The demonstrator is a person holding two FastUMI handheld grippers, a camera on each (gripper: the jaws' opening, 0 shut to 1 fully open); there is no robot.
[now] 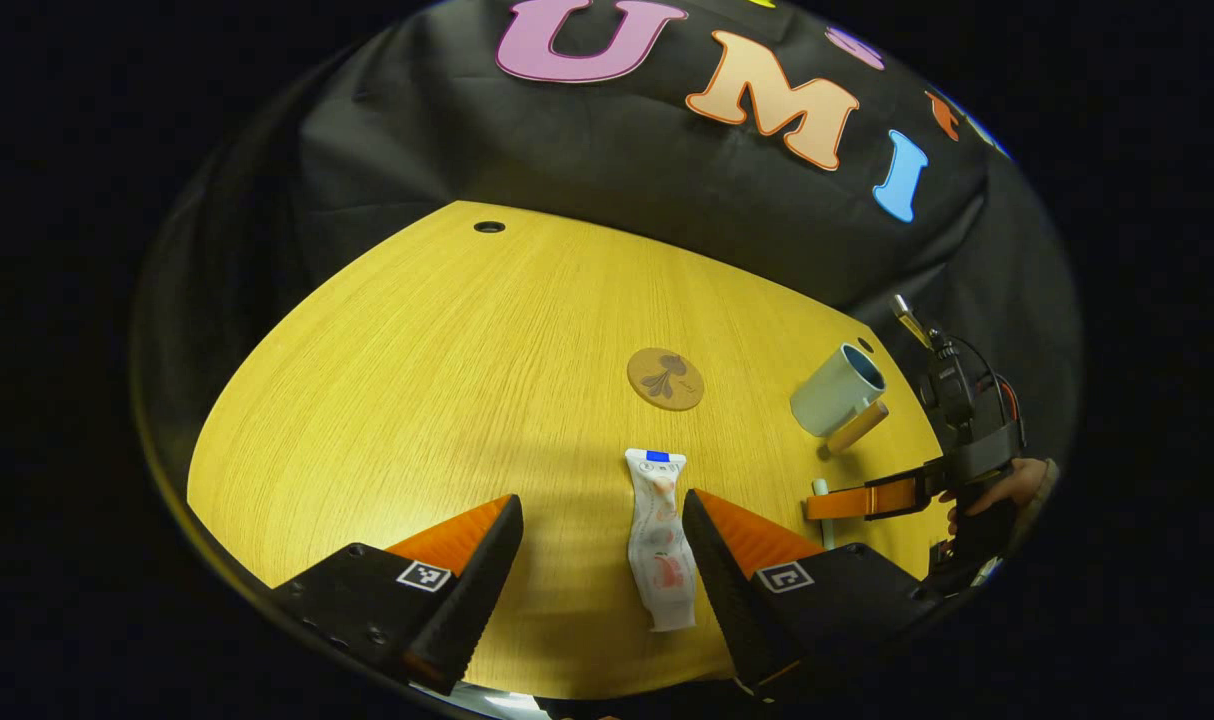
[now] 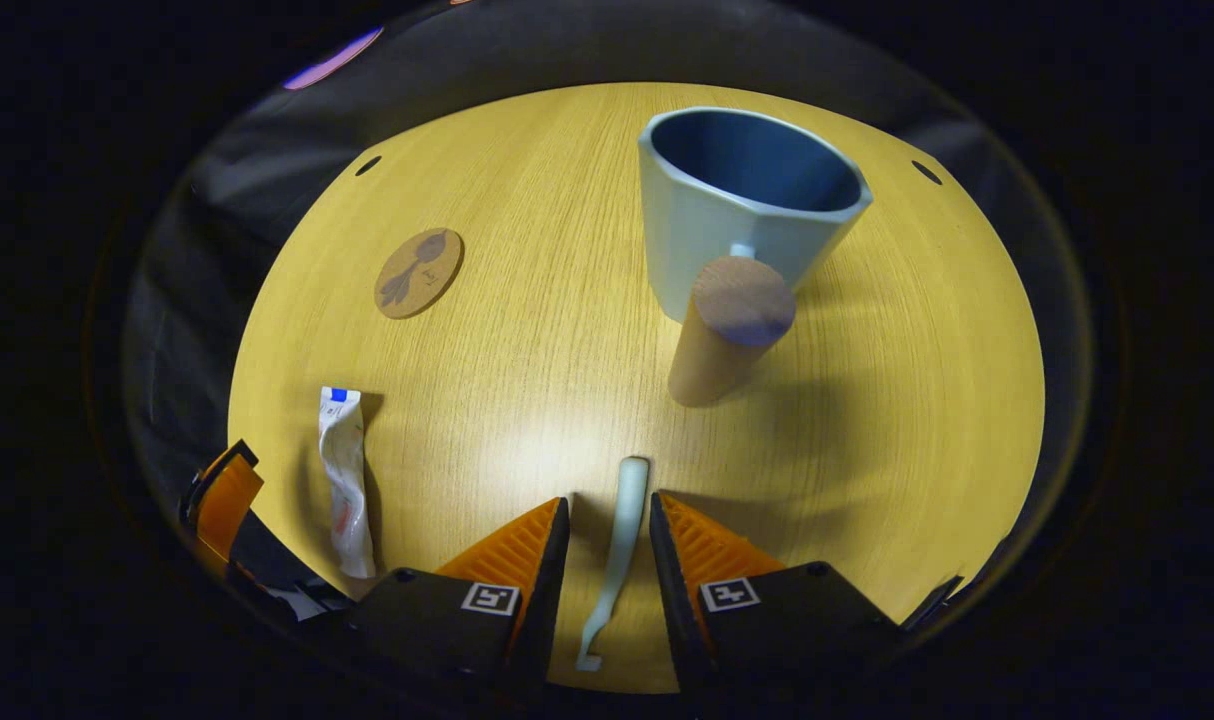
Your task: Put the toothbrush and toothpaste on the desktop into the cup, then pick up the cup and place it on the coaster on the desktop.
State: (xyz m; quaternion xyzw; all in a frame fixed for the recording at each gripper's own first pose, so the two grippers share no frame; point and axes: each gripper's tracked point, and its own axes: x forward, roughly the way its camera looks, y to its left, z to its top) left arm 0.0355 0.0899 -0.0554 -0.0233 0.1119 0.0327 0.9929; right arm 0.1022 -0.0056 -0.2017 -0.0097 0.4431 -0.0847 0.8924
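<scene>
Desktop point(image 2: 527, 330) — cup point(image 2: 737, 210) upright, nothing inside.

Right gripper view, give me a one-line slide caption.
Right gripper straddles the pale green toothbrush lying on the yellow wooden table, open light blue cup ahead.

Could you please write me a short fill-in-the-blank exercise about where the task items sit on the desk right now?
1. The toothbrush lies flat between the fingers of the ___ tool.
2. The toothpaste lies between the fingers of the ___ tool.
3. The cup stands upright and holds ___.
4. The coaster has ___ on it.

Missing words: right; left; nothing; nothing
</scene>
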